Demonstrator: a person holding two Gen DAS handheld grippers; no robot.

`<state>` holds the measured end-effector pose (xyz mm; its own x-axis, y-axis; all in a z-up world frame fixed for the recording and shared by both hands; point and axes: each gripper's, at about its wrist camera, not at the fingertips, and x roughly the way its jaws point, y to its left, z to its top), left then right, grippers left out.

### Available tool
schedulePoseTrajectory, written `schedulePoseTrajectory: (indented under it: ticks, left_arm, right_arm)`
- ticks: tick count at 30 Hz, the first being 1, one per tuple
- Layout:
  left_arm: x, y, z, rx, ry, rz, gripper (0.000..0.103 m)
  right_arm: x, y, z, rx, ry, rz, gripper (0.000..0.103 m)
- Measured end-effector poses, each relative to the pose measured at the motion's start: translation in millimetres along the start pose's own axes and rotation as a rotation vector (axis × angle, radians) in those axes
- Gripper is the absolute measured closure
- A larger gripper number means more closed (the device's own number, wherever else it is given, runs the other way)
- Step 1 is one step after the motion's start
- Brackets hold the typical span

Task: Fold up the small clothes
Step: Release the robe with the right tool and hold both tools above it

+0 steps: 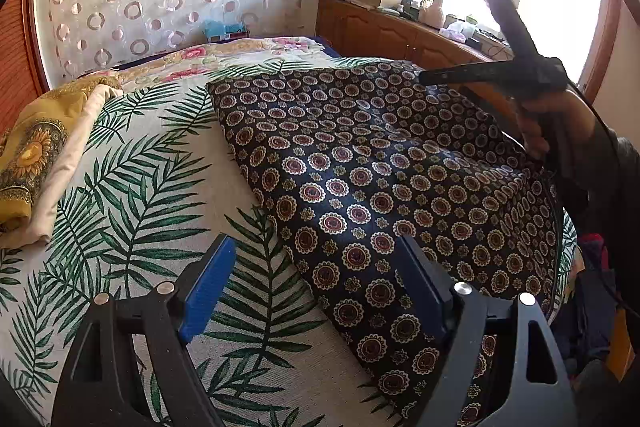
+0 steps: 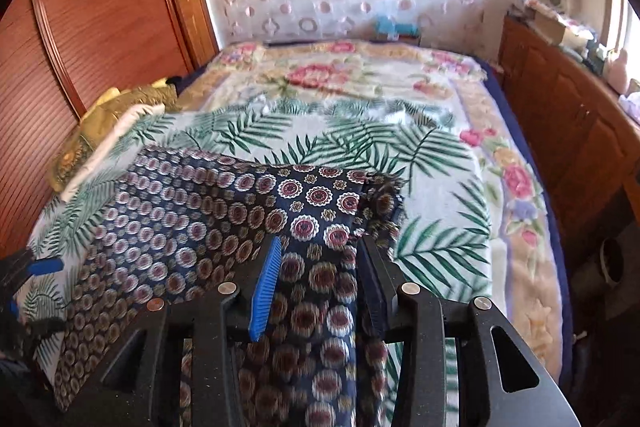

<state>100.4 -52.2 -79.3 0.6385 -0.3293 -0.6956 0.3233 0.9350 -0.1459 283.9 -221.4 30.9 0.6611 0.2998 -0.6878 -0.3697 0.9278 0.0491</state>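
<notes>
A dark navy garment with round medallion print (image 1: 380, 179) lies spread on the palm-leaf bed cover (image 1: 132, 187). My left gripper (image 1: 316, 283) is open just above the garment's near left edge, its blue-padded fingers (image 1: 208, 291) apart and holding nothing. My right gripper (image 1: 452, 75) shows in the left wrist view, raised over the garment's far right side. In the right wrist view my right gripper (image 2: 320, 267) has its jaws apart with a bunched fold of the garment (image 2: 316, 211) between them, lifted off the cover (image 2: 432, 163).
A folded yellow sunflower cloth (image 1: 36, 155) lies at the bed's left edge. A floral blanket (image 2: 340, 75) covers the far half of the bed. A wooden cabinet (image 1: 392, 31) with clutter stands along the right under the window. A wooden wardrobe (image 2: 100, 27) stands at left.
</notes>
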Motion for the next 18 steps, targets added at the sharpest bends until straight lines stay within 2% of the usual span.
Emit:
schedulePoseTrajectory:
  ticks: [2,3,4,5,9,11,15,16,18]
  left_arm:
    - [1.2,-0.3,-1.2,0.000,0.005,-0.002,0.021]
    - [1.6,-0.6,-1.8,0.001,0.007,0.000,0.021]
    - [2.0,-0.9,-2.4,0.001,0.009,-0.001,0.021]
    - [2.3,-1.2,-3.0,0.000,0.011,-0.001,0.021]
    - [4.1,-1.2,-4.5,0.000,0.015,-0.003,0.021]
    - [5.7,-3.3,-5.6,0.001,0.018,-0.003,0.021]
    - [7.0,-5.5,-10.9,0.007,0.027,-0.007,0.021]
    - [7.2,-6.4,-12.1,0.009,0.028,-0.007,0.021]
    - [7.5,-7.1,-14.5,0.012,0.033,-0.007,0.021]
  right_arm:
    - [6.8,-12.6,-2.2,-0.003,0.038,-0.018,0.062]
    - [11.4,-13.1,-0.1,-0.002,0.050,-0.022,0.069]
    - [9.8,-14.2,1.9,-0.003,0.057,-0.014,0.081]
    - [10.0,-14.2,2.7,-0.012,0.059,0.005,0.098]
    - [-12.5,-18.6,11.9,-0.016,-0.032,0.018,0.099]
    - [-21.1,-25.8,10.8,0.007,-0.072,-0.038,0.099]
    - [-19.1,-35.1,9.7,0.035,-0.017,-0.144,0.098]
    - [-19.3,-34.8,8.4,0.025,-0.009,-0.153,0.096]
    - [-28.7,-32.6,4.9,0.002,-0.020,-0.170,0.077]
